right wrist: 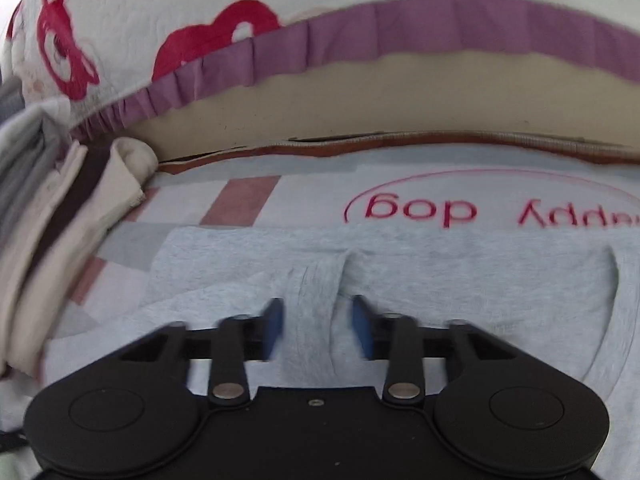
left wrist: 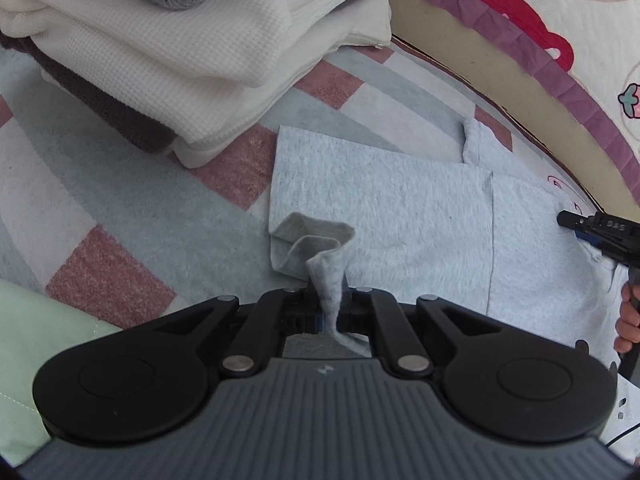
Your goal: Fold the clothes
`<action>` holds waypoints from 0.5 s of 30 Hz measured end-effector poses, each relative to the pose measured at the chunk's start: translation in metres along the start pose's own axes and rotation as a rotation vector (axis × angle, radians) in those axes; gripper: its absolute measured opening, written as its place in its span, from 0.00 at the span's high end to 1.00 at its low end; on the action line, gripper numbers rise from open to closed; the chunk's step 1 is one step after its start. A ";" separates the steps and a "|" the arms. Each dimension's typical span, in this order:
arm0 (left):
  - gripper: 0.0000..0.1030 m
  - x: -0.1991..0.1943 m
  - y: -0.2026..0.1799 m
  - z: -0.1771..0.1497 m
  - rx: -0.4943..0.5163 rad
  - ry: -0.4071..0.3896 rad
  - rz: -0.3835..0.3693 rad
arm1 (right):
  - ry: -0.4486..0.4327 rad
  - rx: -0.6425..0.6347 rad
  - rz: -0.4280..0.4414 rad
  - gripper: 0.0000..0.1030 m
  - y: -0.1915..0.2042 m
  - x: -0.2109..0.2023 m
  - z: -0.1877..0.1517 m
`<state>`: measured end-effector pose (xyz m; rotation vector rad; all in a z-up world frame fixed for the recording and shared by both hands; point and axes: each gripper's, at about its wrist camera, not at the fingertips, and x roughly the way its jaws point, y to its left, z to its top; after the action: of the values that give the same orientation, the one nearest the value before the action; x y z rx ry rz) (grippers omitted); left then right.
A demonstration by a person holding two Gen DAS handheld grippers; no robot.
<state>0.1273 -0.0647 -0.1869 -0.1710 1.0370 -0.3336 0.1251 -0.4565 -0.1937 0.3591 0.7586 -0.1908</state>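
While the grey garment (left wrist: pixel 400 216) lies flat on the checked mat (left wrist: pixel 120 208), near its far edge, the fold is judged just beginning. The left tool (left wrist: pixel 326 308) pinches the garment's near-left corner. The right tool (right wrist: pixel 316 324) stands spread astride a raised ridge of cloth, pads not pressing. Next move calls for closing there, then lifting both together. Count: one garment, two tools, one folded stack (left wrist: pixel 180 60).

Soft, even daylight fills both views — bright, with no glare and only faint shadows under the stack of folded white and grey knitwear (left wrist: pixel 168 52). The left wrist view is sharp. The right wrist view is smeared by motion blur, most plainly on the red lettering printed on the pale fabric (right wrist: pixel 424 210). Fisheye distortion bends the purple ruffled trim (right wrist: pixel 360 32) — corners darken.
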 end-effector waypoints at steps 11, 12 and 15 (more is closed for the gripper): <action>0.94 -0.001 0.009 0.001 -0.044 0.032 -0.035 | -0.017 -0.078 -0.202 0.87 0.002 0.003 0.030; 0.94 -0.001 0.010 0.001 -0.053 0.032 -0.038 | -0.018 -0.064 -0.245 0.85 0.001 0.000 0.030; 0.93 0.001 0.013 0.002 -0.094 0.033 -0.058 | -0.032 -0.036 -0.153 0.80 0.015 -0.025 0.023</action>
<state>0.1321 -0.0532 -0.1906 -0.2810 1.0829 -0.3414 0.1261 -0.4504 -0.1571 0.2635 0.7570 -0.3256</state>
